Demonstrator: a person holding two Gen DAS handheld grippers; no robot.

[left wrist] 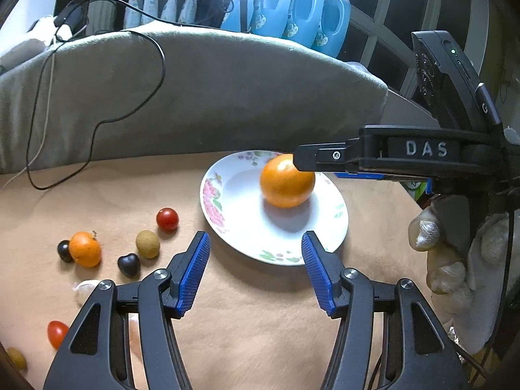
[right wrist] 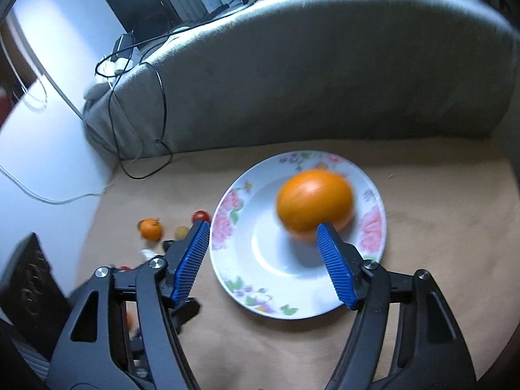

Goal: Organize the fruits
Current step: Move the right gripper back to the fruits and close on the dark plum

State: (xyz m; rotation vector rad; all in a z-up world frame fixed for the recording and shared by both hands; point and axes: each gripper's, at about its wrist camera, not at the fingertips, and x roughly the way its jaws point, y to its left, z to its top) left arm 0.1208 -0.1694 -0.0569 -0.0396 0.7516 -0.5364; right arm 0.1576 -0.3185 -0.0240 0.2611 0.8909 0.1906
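A large orange [left wrist: 287,181] [right wrist: 314,203] lies on a white floral plate [left wrist: 234,224] [right wrist: 240,279] on the tan cloth. My right gripper [right wrist: 262,230] is open, above the plate's near side, with the orange just beyond its right finger and blurred; seen from the left wrist view, its fingertips [left wrist: 305,159] are at the orange's top right. My left gripper [left wrist: 255,243] is open and empty at the plate's near edge. Left of the plate lie a small orange [left wrist: 85,249] [right wrist: 150,228], a red tomato [left wrist: 167,218], a brown longan [left wrist: 148,243] and two dark fruits [left wrist: 129,265].
A grey cushion [left wrist: 195,91] [right wrist: 308,74] with a black cable [left wrist: 156,48] borders the far side. Blue detergent bottles [left wrist: 302,9] stand behind it. More small fruits lie at the lower left [left wrist: 57,333], partly hidden by my left gripper.
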